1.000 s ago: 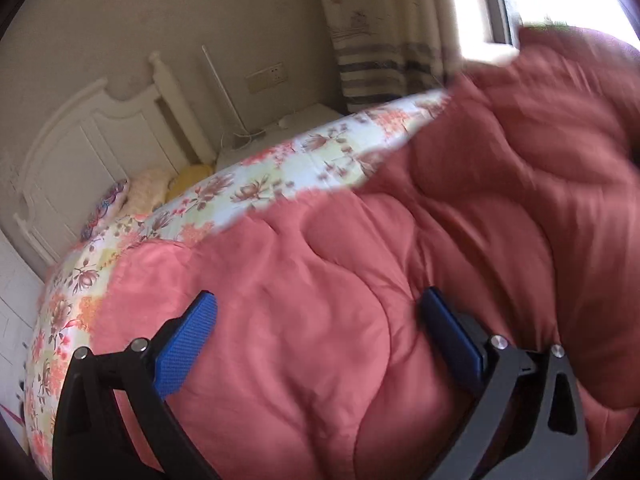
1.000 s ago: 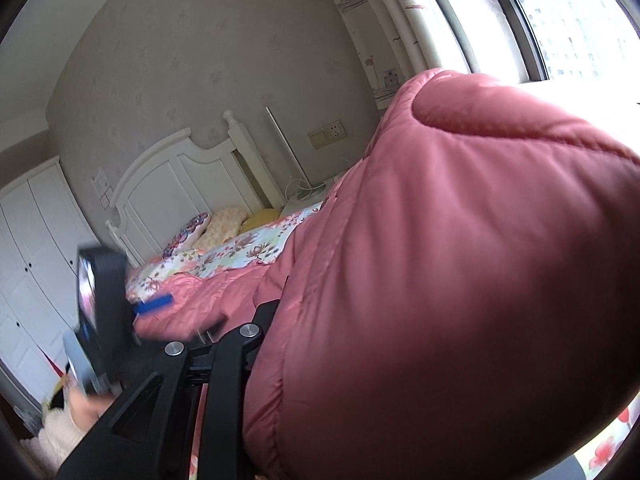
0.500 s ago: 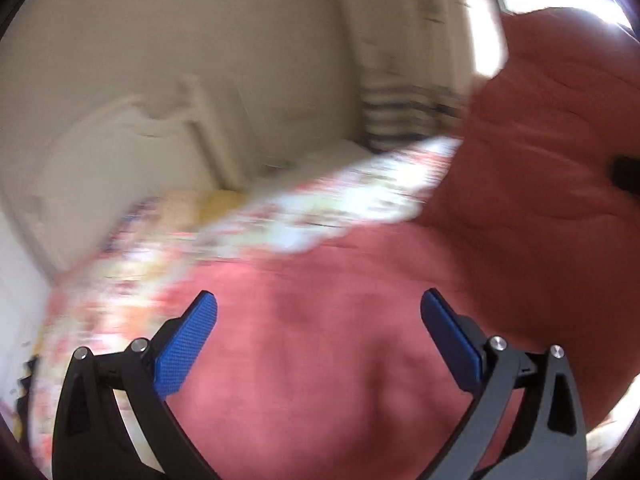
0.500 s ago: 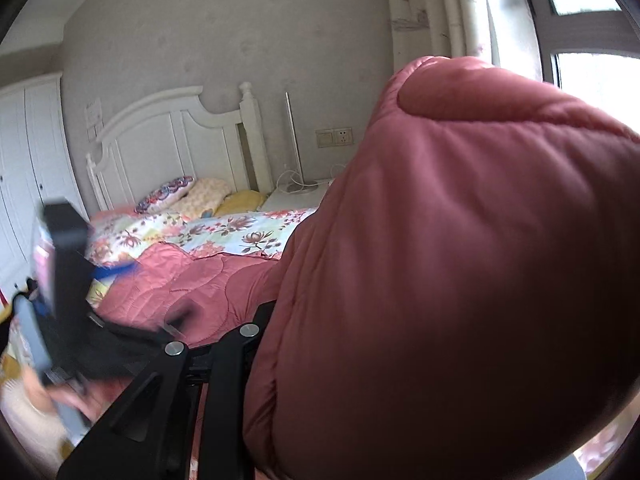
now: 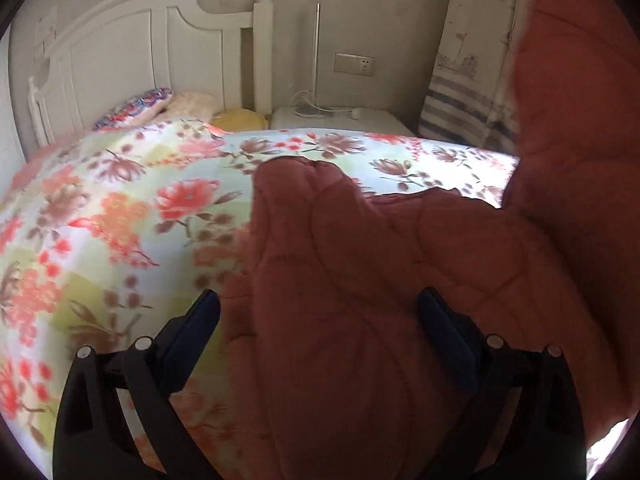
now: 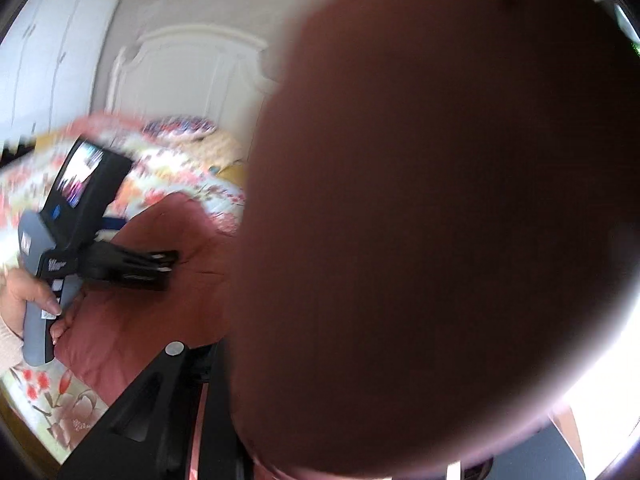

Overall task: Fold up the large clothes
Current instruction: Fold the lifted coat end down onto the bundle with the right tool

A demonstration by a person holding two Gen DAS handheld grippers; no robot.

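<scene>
Quilt (image 5: 360, 280) lies between left gripper's (image 5: 320, 320) spread jaws on bed (image 5: 120, 220).

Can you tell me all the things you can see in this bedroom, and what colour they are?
padded garment: 1, pink-red, on the bed, one part lifted up at the right
floral bedspread: 1, white with red and green flowers, covering the bed
headboard: 1, white, against the wall
pillows: 3, one patterned, one cream, one yellow, by the headboard
bedside table: 1, white, right of the bed
thin lamp: 1, silver, on the bedside table
wall socket: 1, beige, above the table
curtain: 1, pale with blue stripes, at the right
wardrobe: 1, white, left of the bed
left gripper: 1, black with blue pads, open above the garment
right gripper: 1, black, mostly hidden by the lifted garment
</scene>
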